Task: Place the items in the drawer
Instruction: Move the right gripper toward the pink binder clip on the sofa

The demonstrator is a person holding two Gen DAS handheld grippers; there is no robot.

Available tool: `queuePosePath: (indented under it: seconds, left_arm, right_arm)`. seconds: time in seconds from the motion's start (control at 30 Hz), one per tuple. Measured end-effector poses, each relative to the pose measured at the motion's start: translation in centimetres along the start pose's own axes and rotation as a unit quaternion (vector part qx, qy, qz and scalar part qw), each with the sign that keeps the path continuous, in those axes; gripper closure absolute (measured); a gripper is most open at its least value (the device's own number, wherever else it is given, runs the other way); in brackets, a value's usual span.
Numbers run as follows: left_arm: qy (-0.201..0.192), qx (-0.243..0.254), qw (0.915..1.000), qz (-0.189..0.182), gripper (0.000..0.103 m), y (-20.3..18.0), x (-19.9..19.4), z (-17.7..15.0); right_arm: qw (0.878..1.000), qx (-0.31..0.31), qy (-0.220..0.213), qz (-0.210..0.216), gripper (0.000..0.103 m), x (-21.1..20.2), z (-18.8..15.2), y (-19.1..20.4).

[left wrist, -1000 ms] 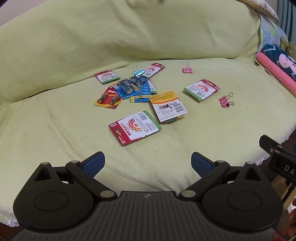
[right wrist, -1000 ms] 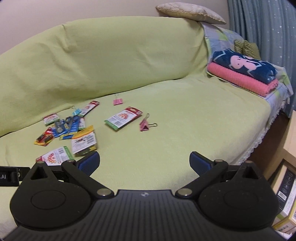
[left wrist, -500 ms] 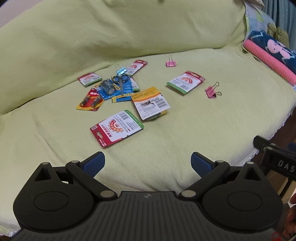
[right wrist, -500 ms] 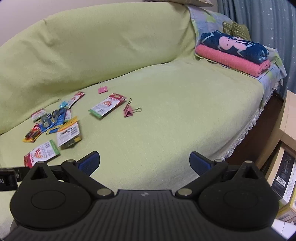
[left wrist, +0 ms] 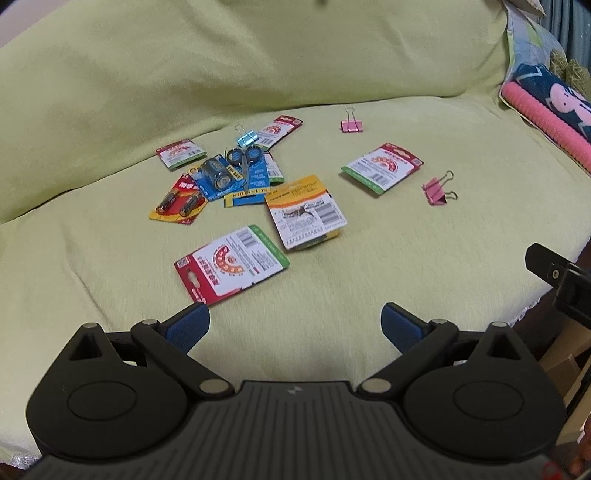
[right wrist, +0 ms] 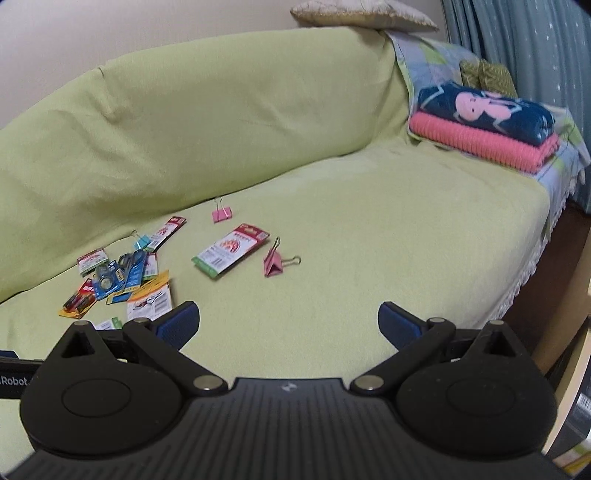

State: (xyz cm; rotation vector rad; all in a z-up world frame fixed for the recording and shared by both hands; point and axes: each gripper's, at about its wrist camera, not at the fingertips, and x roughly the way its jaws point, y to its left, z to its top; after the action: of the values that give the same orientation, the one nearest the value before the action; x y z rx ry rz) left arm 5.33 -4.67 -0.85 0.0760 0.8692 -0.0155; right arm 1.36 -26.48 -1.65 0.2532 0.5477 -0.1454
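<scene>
Several small items lie scattered on a green-covered sofa seat (left wrist: 388, 258). Nearest my left gripper (left wrist: 295, 325) is a red and green card pack (left wrist: 231, 263); the gripper is open and empty, just short of it. Beyond lie an orange card pack (left wrist: 306, 213), a battery pack (left wrist: 179, 201), scissors on blue card (left wrist: 243, 162), another red and green pack (left wrist: 382, 167) and pink binder clips (left wrist: 437, 190) (left wrist: 351, 123). My right gripper (right wrist: 288, 325) hangs open and empty over bare seat, with a pink clip (right wrist: 275, 260) and card pack (right wrist: 229, 249) ahead. No drawer is visible.
Folded pink and navy towels (right wrist: 487, 125) sit at the sofa's right end, with a cushion (right wrist: 362, 14) on the backrest. A curtain (right wrist: 535, 48) hangs at the far right. Boxes and a wooden edge (right wrist: 576, 387) stand beside the sofa. The right gripper's body (left wrist: 561, 280) shows at right.
Both wrist views have shifted: the left camera sits closer to the items and a little left of half a second ago; the right camera has tilted back up, showing the cushion again. Both grippers stay open.
</scene>
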Motion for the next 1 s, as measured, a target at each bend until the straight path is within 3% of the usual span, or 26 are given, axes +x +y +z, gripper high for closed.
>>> queuePosePath:
  seconds: [0.43, 0.77, 0.83, 1.0]
  left_arm:
    - [-0.011, -0.01, 0.9999, -0.001, 0.003, 0.3, 0.8, 1.7]
    - [-0.024, -0.008, 0.9997, 0.005, 0.003, 0.8, 1.9, 2.4]
    - [-0.024, -0.01, 0.9996, 0.005, 0.003, 0.9, 2.4, 2.8]
    - [-0.024, -0.012, 0.9997, 0.0, 0.003, 0.9, 3.8, 3.6]
  right_arm:
    - [0.999, -0.029, -0.003, -0.02, 0.001, 2.0, 2.3, 0.7]
    - [1.0, -0.025, -0.008, -0.008, 0.001, 4.4, 2.1, -0.1]
    - [1.0, -0.026, -0.004, -0.002, 0.002, 5.3, 2.2, -0.2]
    - [1.0, -0.027, 0.007, 0.013, 0.016, 7.7, 2.5, -0.5]
